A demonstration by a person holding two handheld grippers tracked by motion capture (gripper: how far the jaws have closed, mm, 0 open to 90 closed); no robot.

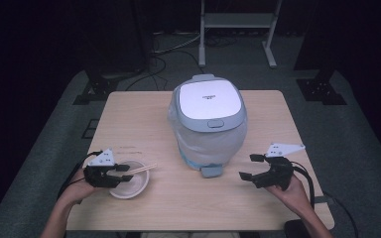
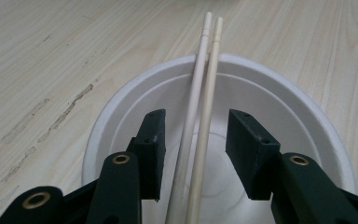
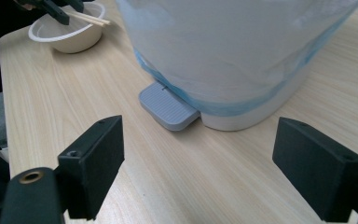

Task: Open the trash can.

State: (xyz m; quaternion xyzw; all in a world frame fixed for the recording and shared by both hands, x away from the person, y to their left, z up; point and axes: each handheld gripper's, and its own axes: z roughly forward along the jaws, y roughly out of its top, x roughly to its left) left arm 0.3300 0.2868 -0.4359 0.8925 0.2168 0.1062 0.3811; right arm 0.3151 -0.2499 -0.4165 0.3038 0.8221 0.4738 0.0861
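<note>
— Chopsticks [image 2: 200, 116], a pale wooden pair, lie side by side across a white bowl [image 2: 279, 107]; their far ends reach past the rim onto the table [image 2: 51, 56]; see them from the left gripper view?

— Yes; the left gripper [image 2: 193, 154] hangs over that bowl with its jaws parted on either side of the pair; a gap shows between each pad and the wood, so it grips nothing.

— From the high view the bowl [image 1: 129, 187] sits at the near left of the table [image 1: 144, 119], and the left gripper [image 1: 124, 172] is right above it; the chopsticks [image 1: 141, 170] poke out toward the middle.

— And the other hand?

— The right gripper [image 1: 250, 167] hovers at the near right, jaws spread wide and empty; it points at the bin [image 1: 208, 121], well apart from the bowl.

— The bin is white with a grey-rimmed lid, lined with a clear bag; it stands mid-table.

— Its grey pedal [image 3: 168, 106] juts out at the base, lying ahead of the right gripper [image 3: 198, 165], between the open jaws yet untouched.
</note>
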